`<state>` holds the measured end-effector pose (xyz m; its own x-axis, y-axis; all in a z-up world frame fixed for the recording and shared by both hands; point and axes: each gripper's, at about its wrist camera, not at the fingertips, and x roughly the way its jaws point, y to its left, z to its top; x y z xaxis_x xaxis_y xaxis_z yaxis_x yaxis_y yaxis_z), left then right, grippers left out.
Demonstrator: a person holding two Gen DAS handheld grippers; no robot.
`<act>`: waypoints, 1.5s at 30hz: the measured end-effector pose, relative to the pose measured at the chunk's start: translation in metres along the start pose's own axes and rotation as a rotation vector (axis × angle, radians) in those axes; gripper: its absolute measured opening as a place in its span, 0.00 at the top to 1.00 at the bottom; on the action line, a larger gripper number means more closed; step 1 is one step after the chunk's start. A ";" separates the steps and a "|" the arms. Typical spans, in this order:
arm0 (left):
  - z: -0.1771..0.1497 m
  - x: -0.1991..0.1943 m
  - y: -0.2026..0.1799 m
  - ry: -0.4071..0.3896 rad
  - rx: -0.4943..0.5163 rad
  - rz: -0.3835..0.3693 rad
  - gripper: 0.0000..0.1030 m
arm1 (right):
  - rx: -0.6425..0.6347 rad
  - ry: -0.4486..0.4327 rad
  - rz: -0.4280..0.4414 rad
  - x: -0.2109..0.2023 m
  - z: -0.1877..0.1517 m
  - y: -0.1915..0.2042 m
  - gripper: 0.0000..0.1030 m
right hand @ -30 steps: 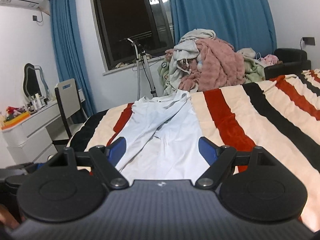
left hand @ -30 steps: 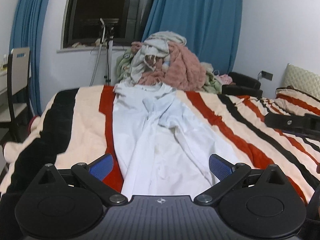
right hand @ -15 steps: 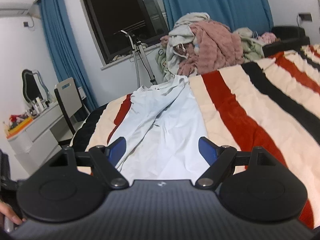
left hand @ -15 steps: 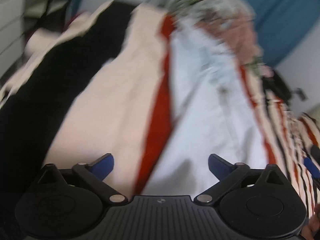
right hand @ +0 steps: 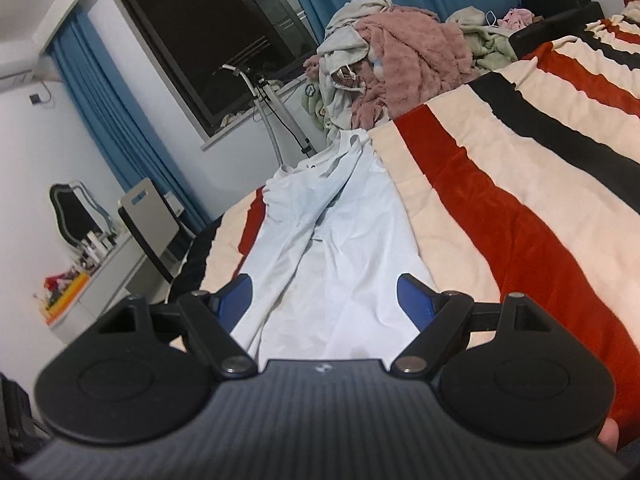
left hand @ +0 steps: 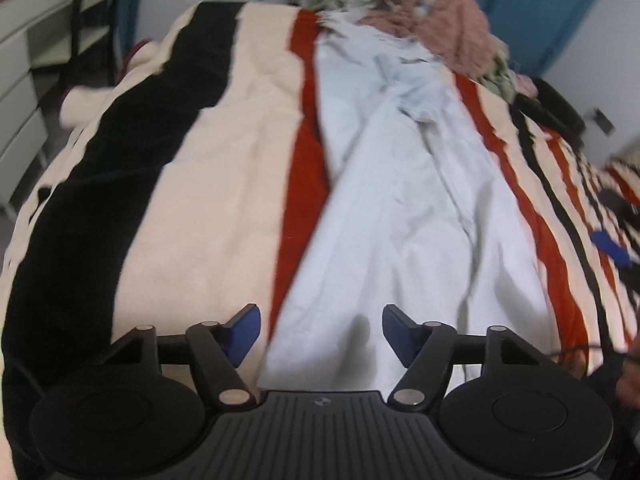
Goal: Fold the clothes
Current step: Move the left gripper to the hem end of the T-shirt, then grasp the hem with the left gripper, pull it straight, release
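From the left wrist view, the left gripper [left hand: 321,336] tilts down over the near end of a white shirt [left hand: 404,216], its blue-padded fingers [left hand: 245,330] spread wide with nothing between them. The left finger sits over the red stripe of the striped blanket [left hand: 224,184], the right finger over the shirt's hem; whether either touches the cloth cannot be told. The shirt lies lengthwise along the bed, wrinkled, its far end reaching a pile of clothes [left hand: 432,12]. At the right edge a blue pad of the right gripper [left hand: 612,248] shows above the blanket. The picture is somewhat blurred.

From the right wrist view, the right gripper [right hand: 324,298] is held low and nearly level, rolled slightly, looking along the white shirt [right hand: 332,240]. Its fingers [right hand: 412,296] are wide apart and empty, framing the near part of the shirt. The shirt's collar end points toward the pile of clothes [right hand: 400,60] beside the window [right hand: 208,32]. A chair [right hand: 150,216] stands to the left of the bed.
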<state>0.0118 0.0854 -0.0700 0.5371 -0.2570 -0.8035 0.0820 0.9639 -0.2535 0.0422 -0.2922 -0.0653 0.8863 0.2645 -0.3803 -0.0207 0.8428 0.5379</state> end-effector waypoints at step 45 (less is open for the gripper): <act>-0.039 0.008 -0.165 -0.122 0.368 -0.107 0.29 | -0.111 -0.138 -0.069 -0.032 0.015 -0.008 0.21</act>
<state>-0.0300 -0.0788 -0.0557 0.6031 -0.3683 -0.7075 0.4263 0.8986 -0.1044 0.0209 -0.3143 -0.0455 0.9423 0.1439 -0.3022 -0.0020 0.9053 0.4248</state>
